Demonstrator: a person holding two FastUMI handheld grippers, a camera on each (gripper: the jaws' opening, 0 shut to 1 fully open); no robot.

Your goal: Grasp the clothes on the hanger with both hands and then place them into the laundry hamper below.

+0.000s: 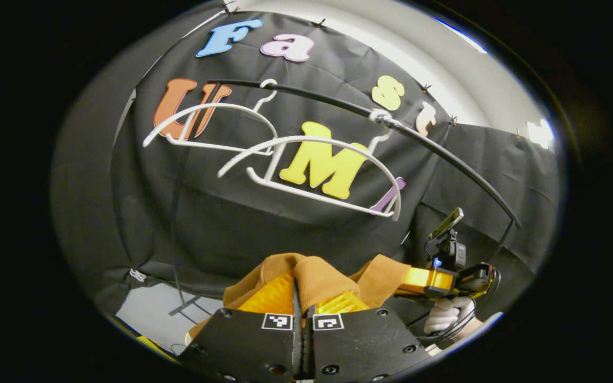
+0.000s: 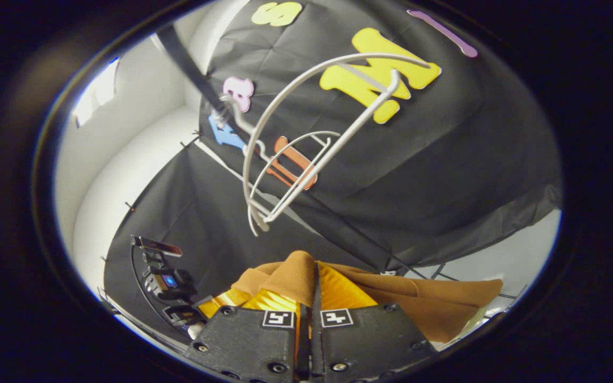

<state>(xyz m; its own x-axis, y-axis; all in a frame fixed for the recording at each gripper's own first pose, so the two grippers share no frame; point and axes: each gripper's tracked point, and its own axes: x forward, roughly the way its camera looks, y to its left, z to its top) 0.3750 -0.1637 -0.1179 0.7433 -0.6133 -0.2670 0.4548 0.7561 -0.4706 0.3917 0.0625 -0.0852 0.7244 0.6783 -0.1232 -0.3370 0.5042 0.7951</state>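
Left claw [image 1: 303,304]: you're pinching the cloth [image 1: 317,279].
Right claw [image 2: 306,303]: pinching cloth [image 2: 413,303] too.
Hangers [image 1: 306,175]: bare, on rail [image 1: 418,135].

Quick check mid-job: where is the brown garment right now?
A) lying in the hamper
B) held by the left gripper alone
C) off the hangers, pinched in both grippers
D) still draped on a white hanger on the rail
C: both white hangers hang bare on the rail, and the brown garment is clamped in the left gripper and the right gripper.
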